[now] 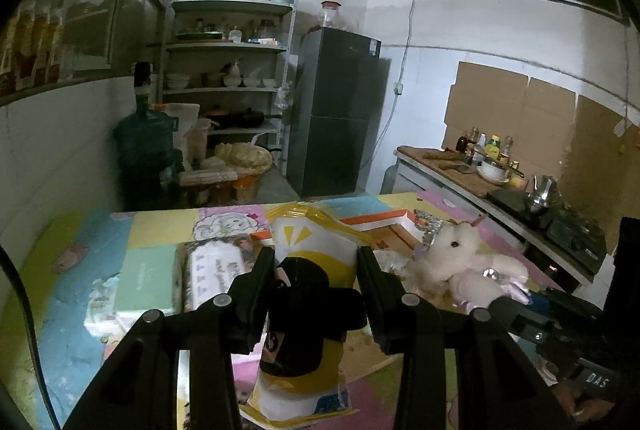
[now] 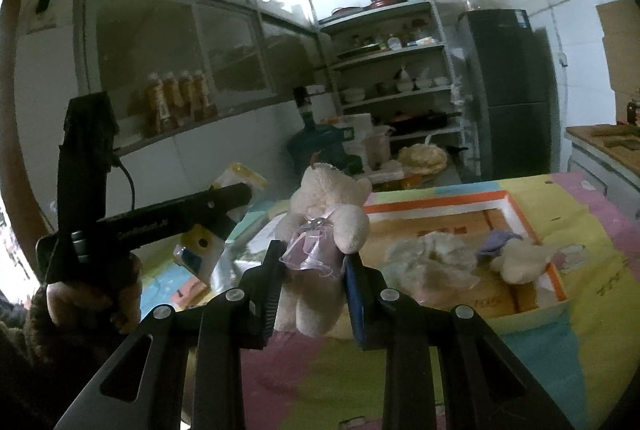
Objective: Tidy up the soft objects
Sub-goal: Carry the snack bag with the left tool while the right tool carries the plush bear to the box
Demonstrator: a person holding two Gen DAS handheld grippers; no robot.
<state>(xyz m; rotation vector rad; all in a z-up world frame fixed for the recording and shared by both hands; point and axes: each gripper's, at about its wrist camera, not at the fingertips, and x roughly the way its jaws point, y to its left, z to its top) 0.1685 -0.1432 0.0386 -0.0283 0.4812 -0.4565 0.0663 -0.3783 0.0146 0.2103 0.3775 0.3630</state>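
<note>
Both grippers are carrying something, so the step in hand seems to be the transport of two soft things toward a place to put them.

The left gripper (image 1: 316,262) is standing about half open, and its two fingers are pressing on a yellow and white pouch (image 1: 312,246) that is hanging between them, with a dark rounded part of it just in front of the camera. The pouch is lifted off the tabletop (image 1: 160,226).

The right gripper (image 2: 312,262) is closed to a narrower gap, and it is holding a white plush bear (image 2: 320,214) by its body, where a thin lilac dress is wrapped. The bear is upright between the fingers, head above them and legs hanging below.

Ahead and to the right of the right gripper an open box with an orange rim (image 2: 532,230) is lying on the tabletop, and pale soft things are already resting inside it.

I judge that the next move is calling for bringing the bear over this box, lowering it among the other soft things, and only then opening the fingers. The pouch probably needs its own place; which one, I cannot tell.
</note>
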